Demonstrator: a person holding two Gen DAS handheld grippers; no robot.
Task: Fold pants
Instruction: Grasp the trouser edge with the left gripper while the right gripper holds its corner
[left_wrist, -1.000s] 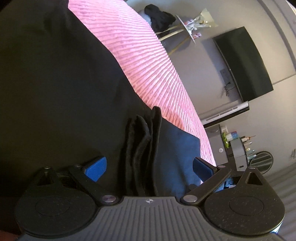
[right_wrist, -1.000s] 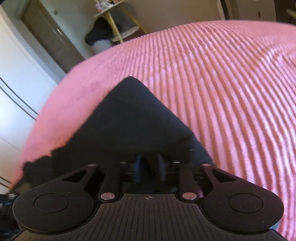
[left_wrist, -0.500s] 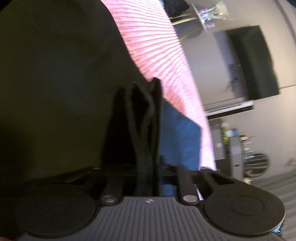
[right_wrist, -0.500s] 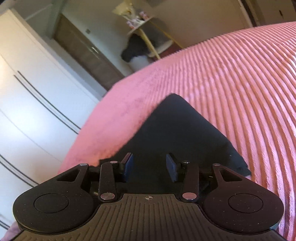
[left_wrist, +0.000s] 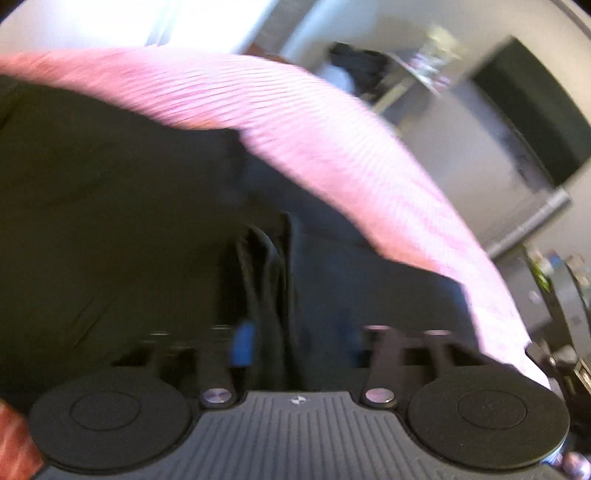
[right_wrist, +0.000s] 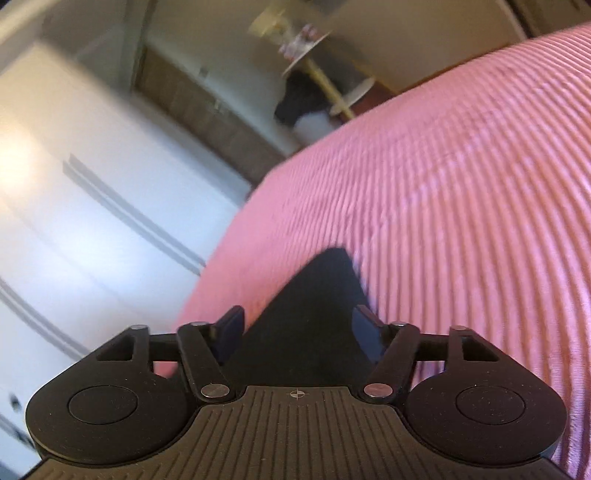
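The black pants (left_wrist: 110, 221) lie on a pink ribbed bedspread (left_wrist: 332, 140) and fill the left of the blurred left wrist view. My left gripper (left_wrist: 273, 343) is shut on a bunched fold of the pants (left_wrist: 266, 266); one blue pad (left_wrist: 242, 343) shows beside the cloth. In the right wrist view a pointed corner of the pants (right_wrist: 317, 306) lies on the bedspread (right_wrist: 461, 203) between the jaws. My right gripper (right_wrist: 299, 332) is open, its pads apart on either side of that corner, not touching it.
A dark TV screen (left_wrist: 532, 122) hangs on the wall past the bed. A small round side table with dark clothing (right_wrist: 314, 92) stands beyond the bed's far edge. White wardrobe doors (right_wrist: 74, 221) are to the left. A cluttered shelf (left_wrist: 554, 266) is at the right.
My left gripper closed on the bunched pants fold and swung with it. My right gripper let go of the pants corner, opened wide and drew back from it.
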